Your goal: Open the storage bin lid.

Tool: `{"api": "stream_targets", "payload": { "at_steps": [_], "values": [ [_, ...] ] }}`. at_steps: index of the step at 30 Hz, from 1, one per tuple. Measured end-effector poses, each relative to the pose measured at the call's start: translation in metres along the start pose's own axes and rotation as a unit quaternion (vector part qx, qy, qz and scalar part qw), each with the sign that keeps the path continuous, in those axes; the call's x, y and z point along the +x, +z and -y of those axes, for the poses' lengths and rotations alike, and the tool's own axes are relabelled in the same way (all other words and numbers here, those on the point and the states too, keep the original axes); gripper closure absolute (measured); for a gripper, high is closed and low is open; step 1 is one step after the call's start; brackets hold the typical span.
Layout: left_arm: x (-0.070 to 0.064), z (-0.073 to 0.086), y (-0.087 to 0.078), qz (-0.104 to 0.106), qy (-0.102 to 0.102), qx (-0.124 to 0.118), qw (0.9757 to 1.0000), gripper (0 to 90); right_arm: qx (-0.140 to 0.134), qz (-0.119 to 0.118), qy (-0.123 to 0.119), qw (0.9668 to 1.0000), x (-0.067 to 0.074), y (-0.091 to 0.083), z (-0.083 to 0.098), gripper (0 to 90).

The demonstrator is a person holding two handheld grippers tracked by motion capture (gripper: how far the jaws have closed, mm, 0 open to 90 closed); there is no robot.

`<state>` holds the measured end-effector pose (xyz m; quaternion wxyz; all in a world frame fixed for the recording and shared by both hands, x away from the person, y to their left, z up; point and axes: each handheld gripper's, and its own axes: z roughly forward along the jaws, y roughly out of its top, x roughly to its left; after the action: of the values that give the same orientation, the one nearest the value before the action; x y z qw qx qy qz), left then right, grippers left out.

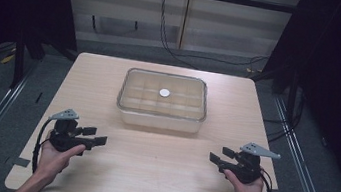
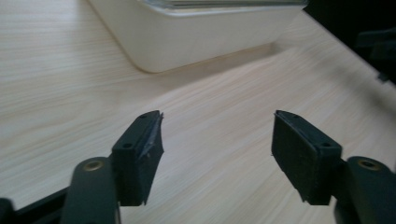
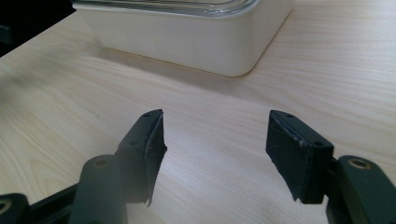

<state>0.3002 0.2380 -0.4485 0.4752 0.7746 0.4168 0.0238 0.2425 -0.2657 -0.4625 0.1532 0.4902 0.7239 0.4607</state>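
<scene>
Both tongs stand wide apart with nothing between them: your left tongs (image 1: 93, 135) sit low over the near left of the counter (image 1: 157, 175), and your right tongs (image 1: 221, 155) mirror them at the near right, each pointing inward toward the middle. In the left gripper view, the left tongs (image 2: 217, 144) frame only bare wood grain between the two black pads, and in the right gripper view, the right tongs (image 3: 215, 144) do the same. Your left hand (image 1: 56, 158) and right hand (image 1: 248, 190) wrap the gripper bodies from below, with a grey three-cornered plate on top of each.

After the counter, the largest thing is the clear rectangular container (image 1: 159, 118), which rests flat on the far half, about centred between your two hands and well apart from both. Its pale rounded corner shows close ahead in each gripper view (image 2: 187, 42) (image 3: 196, 42). A transparent lid (image 1: 144, 90) covers it, and a small white round disc (image 1: 164, 92) marks the lid's middle.
</scene>
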Motion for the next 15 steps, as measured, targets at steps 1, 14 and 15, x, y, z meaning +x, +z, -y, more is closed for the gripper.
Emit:
{"api": "stream_targets", "payload": {
  "at_steps": [1,14,15],
  "values": [
    [-0.004,-0.004,0.006,-0.009,0.018,0.008,0.9998,34.4,0.008,-0.006,-0.004,0.9999,0.0,0.002,-0.004,38.8],
    [0.01,-0.031,0.011,-0.024,0.031,-0.001,0.9992,34.4,0.0,-0.043,0.006,0.9991,-0.003,0.023,-0.043,37.8],
    [0.01,-0.031,0.011,-0.024,0.031,-0.001,0.9992,34.5,0.0,-0.043,0.006,0.9991,-0.003,0.023,-0.043,37.8]
  ]
}}
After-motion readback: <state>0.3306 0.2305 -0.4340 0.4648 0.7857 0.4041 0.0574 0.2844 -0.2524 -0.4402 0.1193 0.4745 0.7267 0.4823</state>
